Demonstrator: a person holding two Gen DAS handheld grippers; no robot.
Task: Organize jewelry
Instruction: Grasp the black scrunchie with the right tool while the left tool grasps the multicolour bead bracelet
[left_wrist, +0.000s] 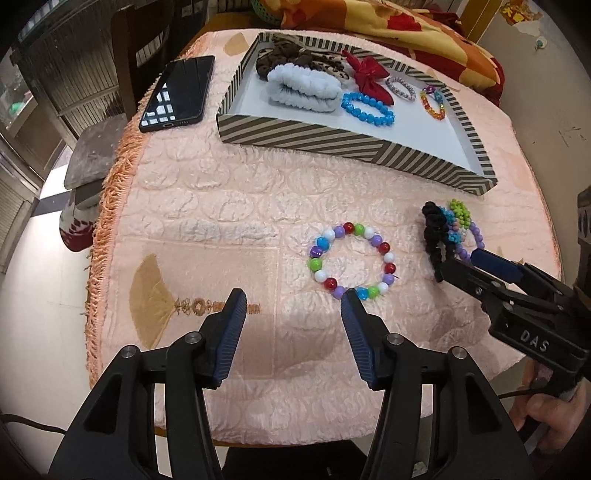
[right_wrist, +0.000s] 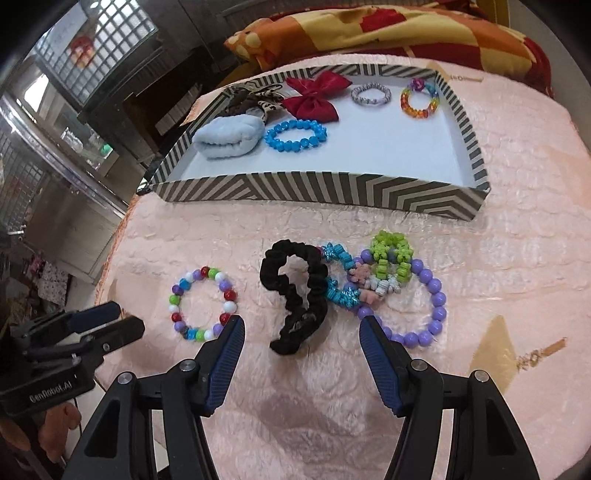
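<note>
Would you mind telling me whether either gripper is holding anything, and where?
Nothing is held: the left gripper and right gripper are both open above the tablecloth.

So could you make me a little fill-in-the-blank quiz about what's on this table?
1. The blue bracelet lies inside the striped ____.
2. Left of the tray, on the cloth, lies a black ____.
3. The black scrunchie lies between the open fingers of the ____ gripper.
4. The red bow lies in the tray beside a small ____ hair tie.

Missing words: tray; phone; right; white
</note>
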